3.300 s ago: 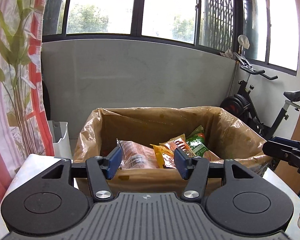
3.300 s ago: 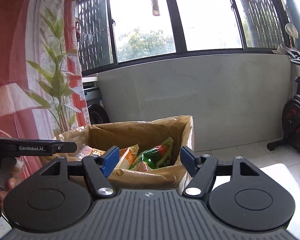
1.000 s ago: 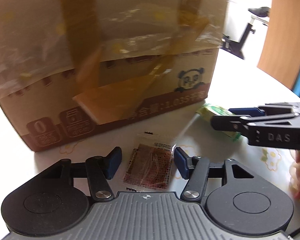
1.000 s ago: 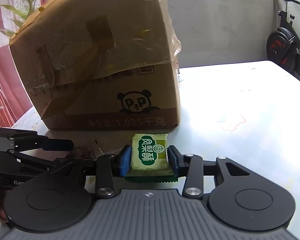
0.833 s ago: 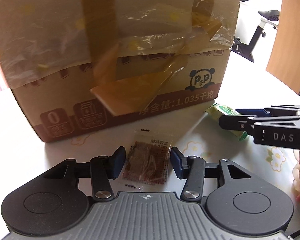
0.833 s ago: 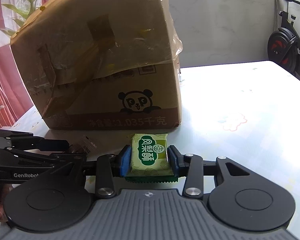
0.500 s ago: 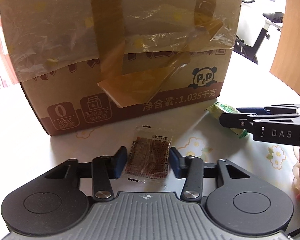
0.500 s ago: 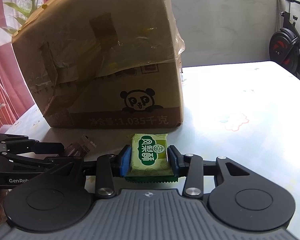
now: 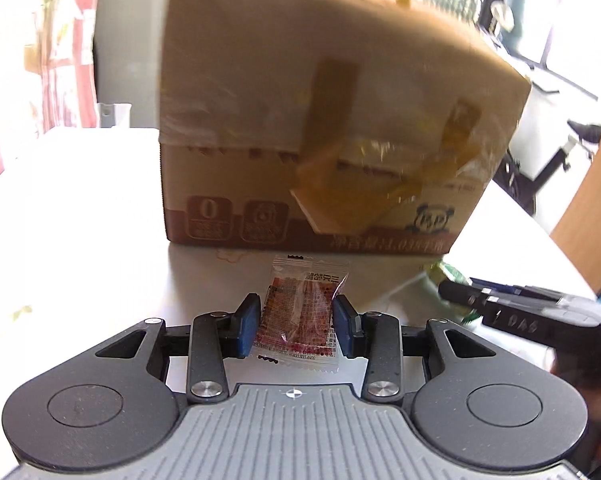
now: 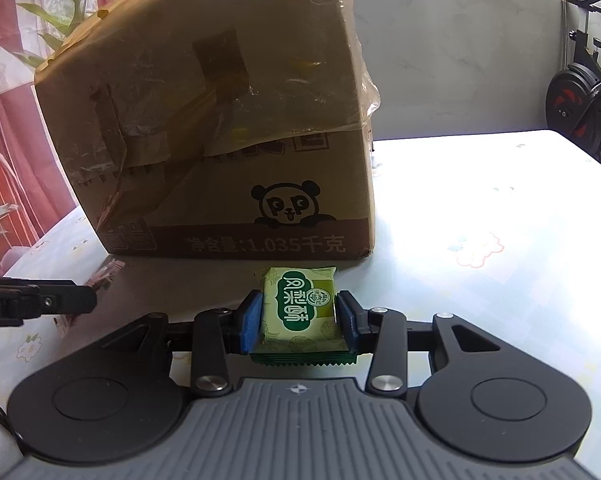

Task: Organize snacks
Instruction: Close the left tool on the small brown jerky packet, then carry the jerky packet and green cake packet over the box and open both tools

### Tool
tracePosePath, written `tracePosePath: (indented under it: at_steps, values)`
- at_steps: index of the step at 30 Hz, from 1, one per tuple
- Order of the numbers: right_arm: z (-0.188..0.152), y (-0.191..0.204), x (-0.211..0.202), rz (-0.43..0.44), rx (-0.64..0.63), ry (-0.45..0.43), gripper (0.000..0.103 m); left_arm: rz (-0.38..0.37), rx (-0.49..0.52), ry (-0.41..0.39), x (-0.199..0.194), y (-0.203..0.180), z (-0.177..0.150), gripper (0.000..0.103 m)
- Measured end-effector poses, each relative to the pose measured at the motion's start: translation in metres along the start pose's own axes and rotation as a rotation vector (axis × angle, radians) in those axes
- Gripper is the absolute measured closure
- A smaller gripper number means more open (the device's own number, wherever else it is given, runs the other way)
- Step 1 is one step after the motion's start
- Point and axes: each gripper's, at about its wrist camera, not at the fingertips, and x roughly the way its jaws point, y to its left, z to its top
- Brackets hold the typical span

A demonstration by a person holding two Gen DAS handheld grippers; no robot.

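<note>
The left tongs [image 9: 296,326] grip a clear red-printed snack sachet [image 9: 300,316] and the right tongs [image 10: 298,322] grip a green pastry packet [image 10: 300,312], both just in front of the taped cardboard box [image 10: 220,128] standing on the white table [image 10: 480,260].

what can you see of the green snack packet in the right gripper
The green snack packet is a small flat pillow pack of glossy printed film, pale green with a darker green oval label bearing white Chinese characters and a round seal, its near end crimped in a zigzag. It lies lengthwise between the jaws of the right gripper, which are shut on its two sides, just before the cardboard box.
</note>
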Motion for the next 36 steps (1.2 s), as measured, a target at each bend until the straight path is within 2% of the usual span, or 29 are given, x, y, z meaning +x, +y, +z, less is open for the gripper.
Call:
tracePosePath:
  at_steps: [3,8,13,18,23,26,29,32,36]
  values:
    - [-0.001,0.005,-0.01,-0.01,-0.018,-0.03,0.06,0.016,0.015,-0.05,-0.021,0.0,0.006,0.061]
    - [0.0,0.01,-0.038,0.04,-0.002,-0.079,0.06,0.026,0.026,-0.151,-0.05,-0.003,0.023,0.061]
    - [0.02,0.022,-0.072,0.102,-0.041,-0.182,0.06,0.025,0.036,-0.272,-0.08,-0.011,0.051,0.061]
    - [0.057,0.027,-0.093,0.138,-0.089,-0.299,0.06,0.011,0.082,-0.408,-0.1,-0.018,0.084,0.061]
    - [0.119,0.029,-0.088,0.144,-0.121,-0.368,0.06,-0.002,0.134,-0.457,-0.085,-0.031,0.13,0.061]
    - [0.156,0.03,-0.069,0.118,-0.16,-0.375,0.06,-0.037,0.128,-0.457,-0.067,-0.037,0.155,0.061]
    - [0.183,0.038,-0.038,0.048,-0.248,-0.316,0.06,-0.027,0.14,-0.423,-0.042,-0.044,0.176,0.061]
    - [0.196,0.04,-0.01,0.008,-0.272,-0.241,0.06,0.005,0.136,-0.365,-0.013,-0.045,0.192,0.061]
    - [0.196,0.041,0.008,-0.007,-0.273,-0.173,0.06,0.023,0.12,-0.305,0.012,-0.043,0.2,0.061]
